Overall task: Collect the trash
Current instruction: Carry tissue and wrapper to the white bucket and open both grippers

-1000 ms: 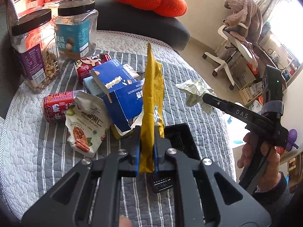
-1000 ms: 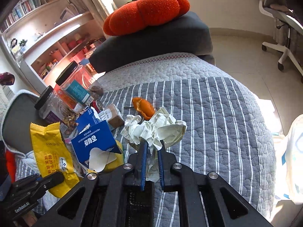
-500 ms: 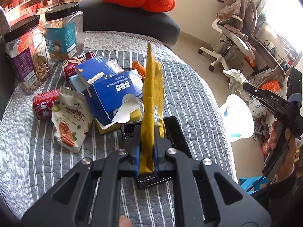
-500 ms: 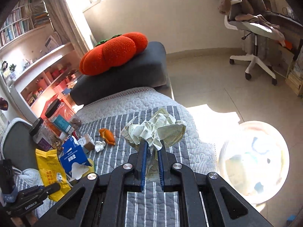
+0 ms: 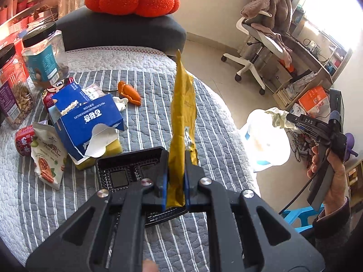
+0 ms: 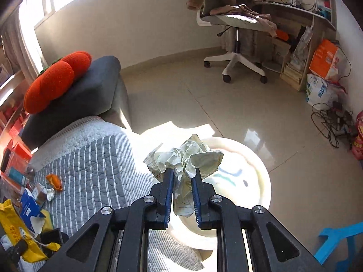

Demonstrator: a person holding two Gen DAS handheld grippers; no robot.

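Note:
My left gripper [image 5: 178, 159] is shut on a yellow snack wrapper [image 5: 182, 104], which stands upright over the striped grey bed cover [image 5: 158, 86]. In the left wrist view my right gripper [image 5: 289, 119], held by a hand [image 5: 333, 170], is out past the bed's edge above a white trash bin [image 5: 267, 142]. In its own view the right gripper [image 6: 182, 173] has a crumpled pale paper wad [image 6: 188, 156] between its blue pads [image 6: 169, 188]. Its jaws are opening, the paper still caught between them, right over the bin [image 6: 249, 181].
On the cover lie a torn blue carton [image 5: 88, 122], a nut bag [image 5: 47, 158], a red can [image 5: 22, 138], an orange peel [image 5: 130, 91] and a black tray [image 5: 127, 167]. Two jars [image 5: 44, 54] stand at the left. An office chair [image 6: 236, 22] and blue stool [image 6: 338, 238] stand on the floor.
My right gripper has swung with the paper wad off the bed to above the bin, and its jaws have parted a little. My left gripper has shifted towards the bed's edge, still holding the wrapper.

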